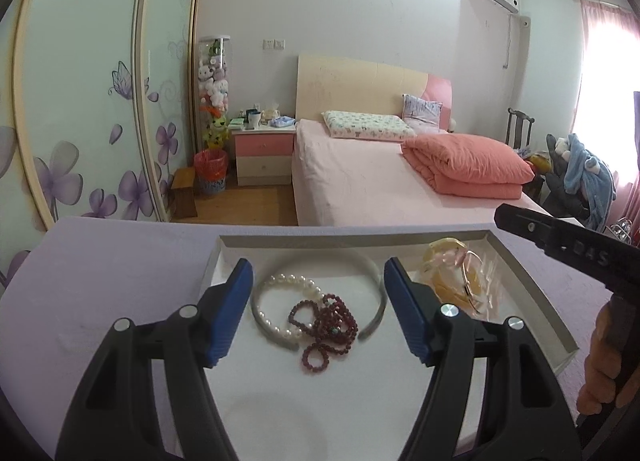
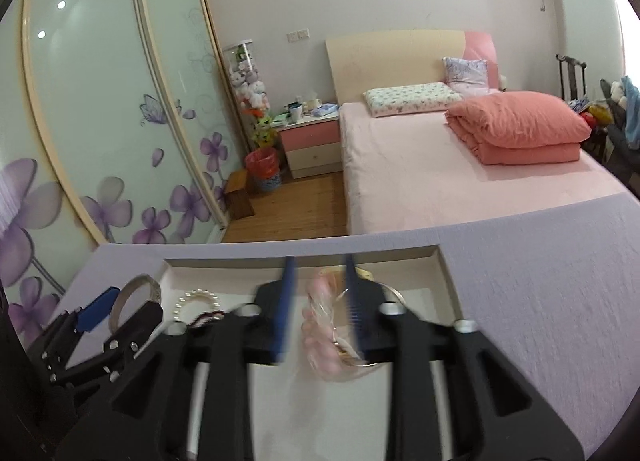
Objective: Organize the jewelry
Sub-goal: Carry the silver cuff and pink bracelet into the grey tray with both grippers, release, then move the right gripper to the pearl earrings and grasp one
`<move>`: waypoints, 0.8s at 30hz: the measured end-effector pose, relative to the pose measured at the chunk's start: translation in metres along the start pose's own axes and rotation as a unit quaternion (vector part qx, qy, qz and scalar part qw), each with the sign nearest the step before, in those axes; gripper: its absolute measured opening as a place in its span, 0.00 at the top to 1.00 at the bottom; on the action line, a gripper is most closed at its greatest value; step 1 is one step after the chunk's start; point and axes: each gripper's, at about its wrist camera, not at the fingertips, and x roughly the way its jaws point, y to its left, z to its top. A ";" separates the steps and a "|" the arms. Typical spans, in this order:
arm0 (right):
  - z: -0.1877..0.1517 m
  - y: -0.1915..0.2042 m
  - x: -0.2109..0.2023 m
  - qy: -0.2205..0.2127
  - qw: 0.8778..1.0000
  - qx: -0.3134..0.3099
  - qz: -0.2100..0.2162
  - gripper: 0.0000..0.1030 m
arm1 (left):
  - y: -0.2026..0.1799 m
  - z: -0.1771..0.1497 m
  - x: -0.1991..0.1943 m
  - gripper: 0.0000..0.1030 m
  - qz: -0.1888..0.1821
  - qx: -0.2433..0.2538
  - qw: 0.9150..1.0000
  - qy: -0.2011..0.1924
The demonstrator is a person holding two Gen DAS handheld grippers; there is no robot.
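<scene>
A shallow white tray lies on a lilac-covered table. In it are a pearl bracelet, a dark red bead strand, a silver bangle, and to the right a yellow bangle, a gold bangle and pink pieces in clear wrap. My left gripper is open above the pearls and red beads. My right gripper hovers, blurred, jaws part closed, around the pink wrapped jewelry and gold bangle; contact is unclear. The pearls and silver bangle show at left.
The tray's right rim stands near my right gripper's body. Beyond the table edge are a pink bed, a nightstand, a red bin and a floral wardrobe.
</scene>
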 end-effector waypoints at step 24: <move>-0.030 0.023 -0.083 -0.085 0.996 -0.018 -0.012 0.42 | 0.040 -0.022 -0.095 0.29 0.029 -0.022 0.998 -0.055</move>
